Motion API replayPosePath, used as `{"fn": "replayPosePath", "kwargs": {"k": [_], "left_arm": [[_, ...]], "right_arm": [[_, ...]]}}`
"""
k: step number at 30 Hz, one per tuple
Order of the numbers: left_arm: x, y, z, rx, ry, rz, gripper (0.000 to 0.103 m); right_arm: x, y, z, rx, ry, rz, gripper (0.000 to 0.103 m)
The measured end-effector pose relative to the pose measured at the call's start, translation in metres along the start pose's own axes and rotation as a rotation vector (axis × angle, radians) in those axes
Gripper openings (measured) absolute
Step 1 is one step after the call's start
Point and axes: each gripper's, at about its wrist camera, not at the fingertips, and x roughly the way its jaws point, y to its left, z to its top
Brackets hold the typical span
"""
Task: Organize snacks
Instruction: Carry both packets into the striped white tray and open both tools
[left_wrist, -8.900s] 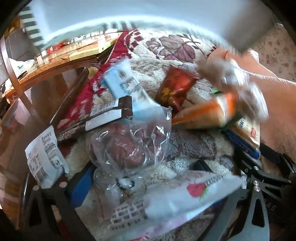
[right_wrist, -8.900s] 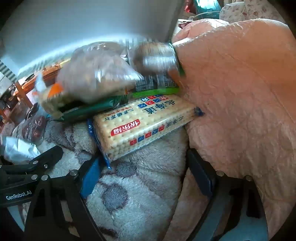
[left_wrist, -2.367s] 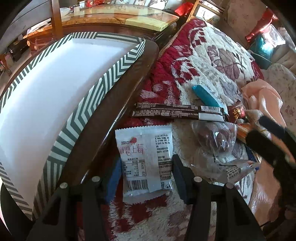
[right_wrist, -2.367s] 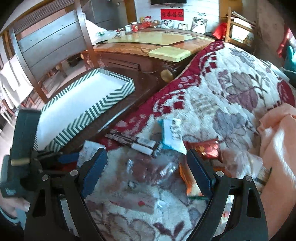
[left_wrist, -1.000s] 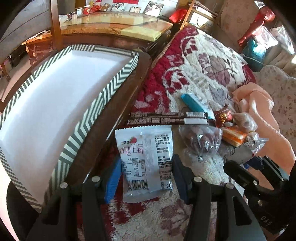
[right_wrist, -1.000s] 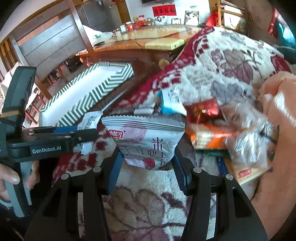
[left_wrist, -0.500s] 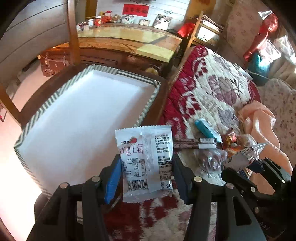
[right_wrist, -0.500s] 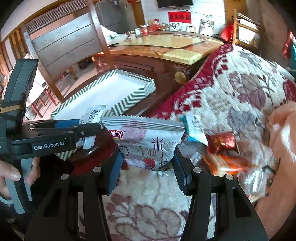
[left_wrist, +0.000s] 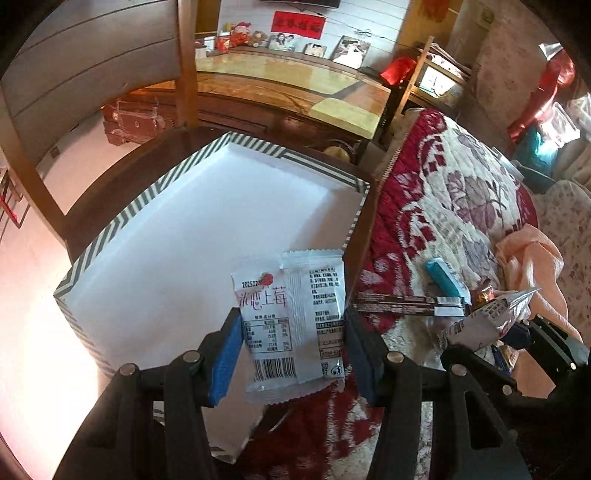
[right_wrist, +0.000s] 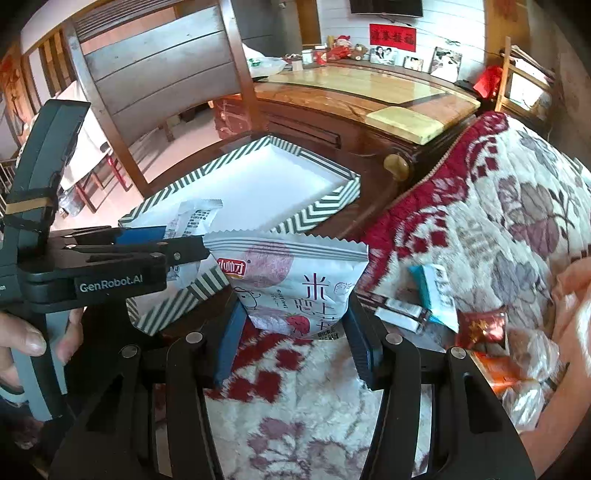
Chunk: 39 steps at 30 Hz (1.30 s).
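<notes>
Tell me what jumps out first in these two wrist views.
Both grippers hold strawberry snack packets: the left gripper grips a white one above the striped tray on the wooden chair, while the right gripper holds a pink-and-white packet beside the tray. More snacks, including a teal packet, lie on the floral blanket.

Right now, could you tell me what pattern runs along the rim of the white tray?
Dark green and white chevron stripes on the tray rim, clearest in the right wrist view.
</notes>
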Motion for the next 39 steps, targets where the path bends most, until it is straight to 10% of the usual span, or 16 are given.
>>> {"fn": "replayPosePath", "kwargs": {"k": [39], "left_arm": [[0.056,0.097,0.026,-0.169,0.089,0.140,0.057]], "right_arm": [[0.145,0.072,0.075,-0.151,0.258,0.121,0.052]]}}
